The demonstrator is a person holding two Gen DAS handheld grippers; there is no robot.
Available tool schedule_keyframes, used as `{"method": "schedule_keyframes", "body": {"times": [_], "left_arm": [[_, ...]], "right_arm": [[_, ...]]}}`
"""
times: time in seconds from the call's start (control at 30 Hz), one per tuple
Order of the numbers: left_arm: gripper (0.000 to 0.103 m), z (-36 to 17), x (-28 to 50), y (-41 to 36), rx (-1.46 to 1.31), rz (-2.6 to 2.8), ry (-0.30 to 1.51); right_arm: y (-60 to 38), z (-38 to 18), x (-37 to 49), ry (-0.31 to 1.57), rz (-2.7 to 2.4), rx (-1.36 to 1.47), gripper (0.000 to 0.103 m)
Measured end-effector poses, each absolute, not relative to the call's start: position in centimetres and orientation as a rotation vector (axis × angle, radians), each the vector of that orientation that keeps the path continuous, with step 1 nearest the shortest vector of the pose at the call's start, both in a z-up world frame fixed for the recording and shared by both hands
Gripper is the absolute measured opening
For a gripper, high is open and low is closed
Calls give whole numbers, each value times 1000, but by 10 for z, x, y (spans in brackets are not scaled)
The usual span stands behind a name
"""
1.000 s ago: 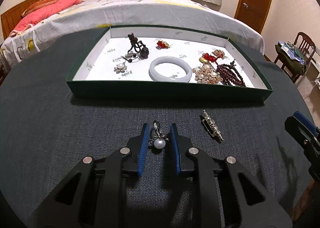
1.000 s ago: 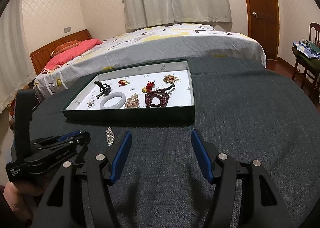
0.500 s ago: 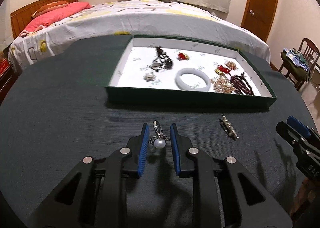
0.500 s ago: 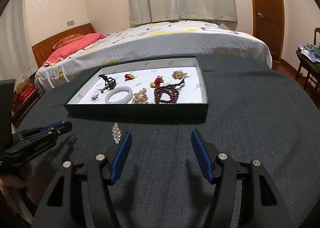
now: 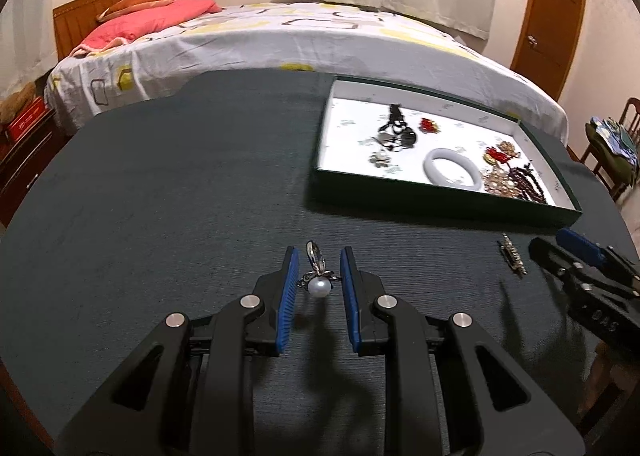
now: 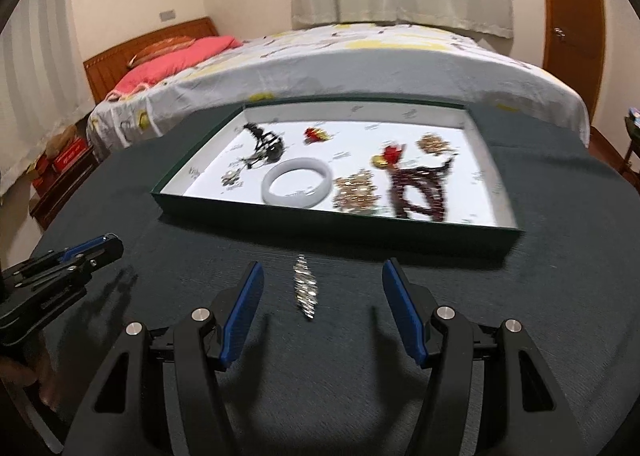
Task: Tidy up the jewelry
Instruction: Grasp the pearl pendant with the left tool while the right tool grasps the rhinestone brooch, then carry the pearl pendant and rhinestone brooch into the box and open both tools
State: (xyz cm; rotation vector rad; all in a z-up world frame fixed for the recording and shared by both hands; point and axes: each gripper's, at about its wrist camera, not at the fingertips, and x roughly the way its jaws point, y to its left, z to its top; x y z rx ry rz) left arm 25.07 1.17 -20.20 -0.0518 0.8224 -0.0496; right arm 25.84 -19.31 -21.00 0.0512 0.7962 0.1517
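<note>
Blue-padded jaws of the left gripper (image 5: 319,280) are drawn narrow on a pearl ring (image 5: 318,283), pearl toward the camera and band standing up between the pads, clear of the dark cloth table (image 5: 180,195). The right gripper (image 6: 322,298) stands wide and holds nothing, its pads either side of a crystal hair clip (image 6: 305,292) lying loose on the cloth just short of the green tray (image 6: 332,221). Judgement: the ring should be carried over the near wall and released low onto bare white lining, away from the white bangle (image 6: 298,181) and the dark bead bracelet (image 6: 420,189); the clip wants a squarer, lower approach before closing. Both tools pitch steeply down toward the table; part of a hand shows only at the right view's lower left edge.
</note>
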Motion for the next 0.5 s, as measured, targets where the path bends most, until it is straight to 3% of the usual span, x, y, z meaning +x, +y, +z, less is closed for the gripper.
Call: {"method": "schedule_keyframes", "body": {"times": [0.2, 0.27, 0.33, 0.37, 0.5], "left_arm": [[21, -203, 252, 14, -62, -49, 825], [21, -203, 252, 14, -59, -51, 825], [21, -203, 253, 13, -61, -54, 826], [21, -203, 253, 13, -62, -56, 826], [21, -203, 252, 7, -58, -67, 823]], "right_arm": [[-183, -226, 271, 876, 161, 20, 55], [-184, -228, 271, 886, 158, 23, 45], [-185, -228, 271, 889, 164, 15, 23], [-185, -228, 270, 892, 174, 20, 17], [-188, -226, 264, 876, 191, 46, 14]]}}
